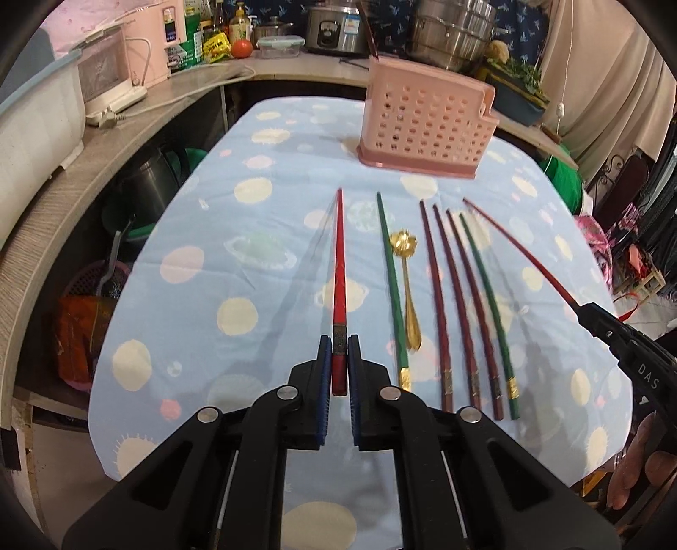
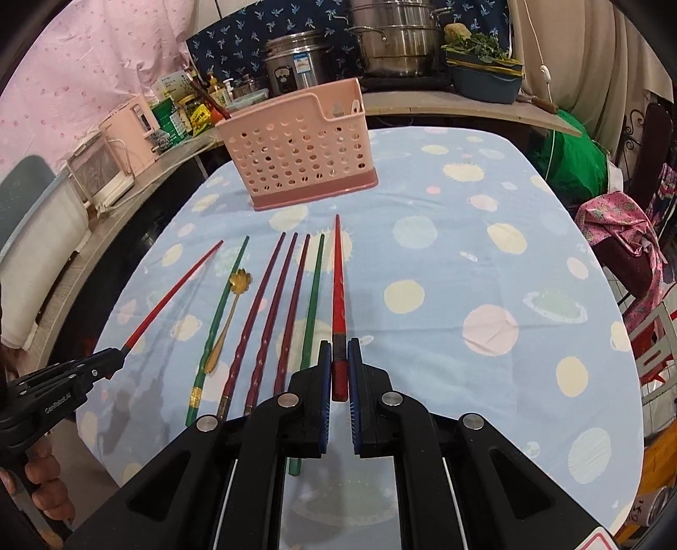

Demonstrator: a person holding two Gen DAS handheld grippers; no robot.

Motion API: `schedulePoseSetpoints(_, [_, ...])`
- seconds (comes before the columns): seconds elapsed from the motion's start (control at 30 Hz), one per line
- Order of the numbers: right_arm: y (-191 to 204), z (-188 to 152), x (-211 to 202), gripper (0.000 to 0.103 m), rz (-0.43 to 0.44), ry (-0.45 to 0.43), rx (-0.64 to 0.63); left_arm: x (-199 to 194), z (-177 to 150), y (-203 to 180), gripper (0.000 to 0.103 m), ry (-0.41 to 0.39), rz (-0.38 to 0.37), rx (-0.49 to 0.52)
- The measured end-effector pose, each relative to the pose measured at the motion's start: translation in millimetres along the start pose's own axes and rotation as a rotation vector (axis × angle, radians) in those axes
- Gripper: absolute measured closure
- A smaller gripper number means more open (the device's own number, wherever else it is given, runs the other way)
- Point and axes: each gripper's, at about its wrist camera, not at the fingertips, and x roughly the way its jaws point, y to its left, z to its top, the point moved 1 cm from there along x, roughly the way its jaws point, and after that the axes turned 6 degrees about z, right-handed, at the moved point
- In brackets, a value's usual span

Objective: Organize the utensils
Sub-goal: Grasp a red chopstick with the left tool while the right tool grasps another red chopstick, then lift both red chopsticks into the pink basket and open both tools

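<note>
In the left wrist view my left gripper (image 1: 339, 343) is shut on the thick end of a red chopstick (image 1: 338, 270) that points toward the pink perforated holder (image 1: 423, 127). My right gripper (image 2: 339, 345) is shut on a second red chopstick (image 2: 338, 287), also aimed at the holder (image 2: 296, 148). Both chopsticks hang above the cloth. Between them a green chopstick (image 1: 391, 287), a gold spoon (image 1: 409, 296), three maroon chopsticks (image 1: 459, 304) and another green chopstick (image 1: 486, 304) lie in a row on the table. Each view shows the other gripper at its edge, the right gripper (image 1: 586, 311) and the left gripper (image 2: 118, 356).
A blue cloth with pale dots (image 1: 254, 254) covers the table. A curved counter (image 1: 127, 127) wraps the left and far sides, carrying appliances, bottles, a rice cooker (image 2: 296, 63) and steel pots (image 2: 393, 38). A pink cloth bundle (image 2: 622, 237) sits off the right edge.
</note>
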Motion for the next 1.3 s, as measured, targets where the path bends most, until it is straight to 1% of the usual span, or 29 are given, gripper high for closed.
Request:
schedulePoseSetpoints(0.17, [3,24,-22,0.096,0.038,-0.066,0.012,-22,22,2,0.096,-0.068,-0.016,-0.013])
schedulePoseSetpoints(0.37, [2,57,-38,0.096,0.045,-0.141,0.008,-43,55,4,0.096,-0.153,-0.01,-0.022])
schedulePoseSetpoints(0.6, [-7,95,-46,0.096,0.038,-0.209,0.014,-52,101,9,0.096,-0.217,-0.013,-0.054])
schedulePoseSetpoints(0.87, [-10,134,-46,0.096,0.027,-0.261,0.009,-53,147,8,0.096,-0.267,-0.004,-0.059])
schedulePoseSetpoints(1.0, [-8,154,-53,0.096,0.03,-0.302,0.006,-62,170,7,0.096,-0.301,-0.017,-0.066])
schedulePoseSetpoints(1.1, [-7,172,-61,0.096,0.048,-0.341,0.012,-77,189,5,0.096,-0.347,-0.034,-0.073])
schedulePoseSetpoints(1.3, [-6,221,-78,0.096,0.111,-0.429,0.049,-112,227,-2,0.096,-0.444,-0.084,-0.089])
